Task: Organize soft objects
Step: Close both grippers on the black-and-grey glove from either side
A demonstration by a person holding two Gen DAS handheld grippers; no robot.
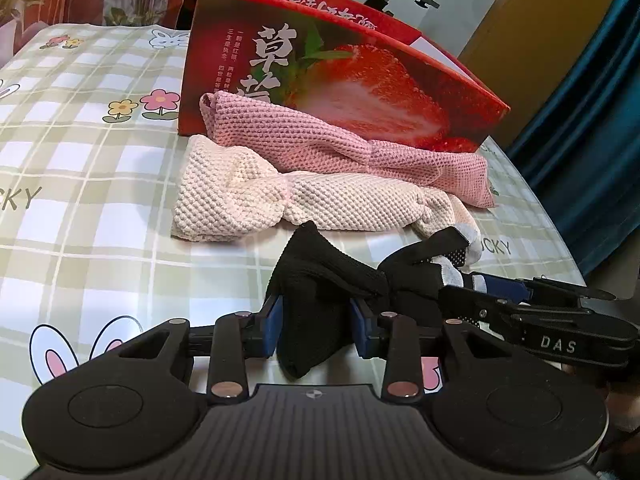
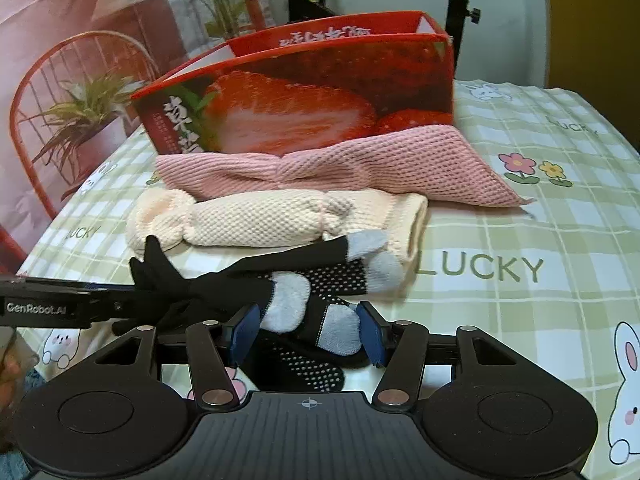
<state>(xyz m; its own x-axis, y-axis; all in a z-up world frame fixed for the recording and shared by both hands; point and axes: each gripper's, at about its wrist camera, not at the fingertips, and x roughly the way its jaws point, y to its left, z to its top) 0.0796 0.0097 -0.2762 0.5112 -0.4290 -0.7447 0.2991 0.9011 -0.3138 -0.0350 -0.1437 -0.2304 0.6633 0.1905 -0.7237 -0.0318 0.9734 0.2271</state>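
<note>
The black socks [image 1: 320,292] lie at the lower centre of the left wrist view, on the checked tablecloth [image 1: 80,168], their long axis running from the cuff end at lower centre to the grey-toed end at right. The left gripper [image 1: 318,326] has its blue pads on either side of the bunched cuff end and appears to pinch it.

In the right wrist view the socks' [image 2: 304,312] grey heels and toes sit at lower centre, the dotted soles facing up, the cuffs trailing off to the left. The right gripper [image 2: 308,334] straddles this end with its jaws apart; whether the pads press the fabric I cannot tell.

Behind the socks, mid-frame, a cream knitted cloth [image 1: 256,200] lies lengthwise left to right, and a pink knitted cloth [image 1: 340,148] lies behind it, parallel, resting against the red strawberry box [image 1: 360,76] in the upper centre.
</note>
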